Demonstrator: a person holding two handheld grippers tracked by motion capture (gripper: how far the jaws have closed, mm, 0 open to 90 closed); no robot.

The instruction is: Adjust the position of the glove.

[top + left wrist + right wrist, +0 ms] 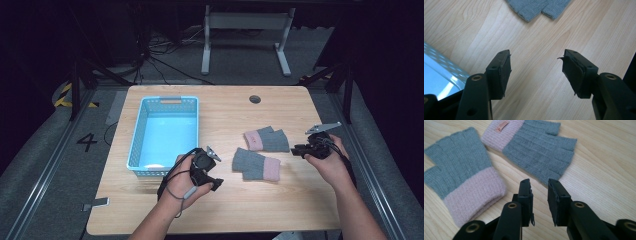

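Grey gloves (260, 152) with pink cuffs, light-blue basket (136, 134), pale wood-grain table (260, 200)

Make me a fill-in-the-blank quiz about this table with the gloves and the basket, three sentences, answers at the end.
1. The two fingerless gloves, one nearer and one farther, are grey with ____ cuffs.
2. The light blue basket holds ____.
3. The jaws of the right gripper point at the gloves and stand ____, with nothing between them.

Missing words: pink; nothing; open
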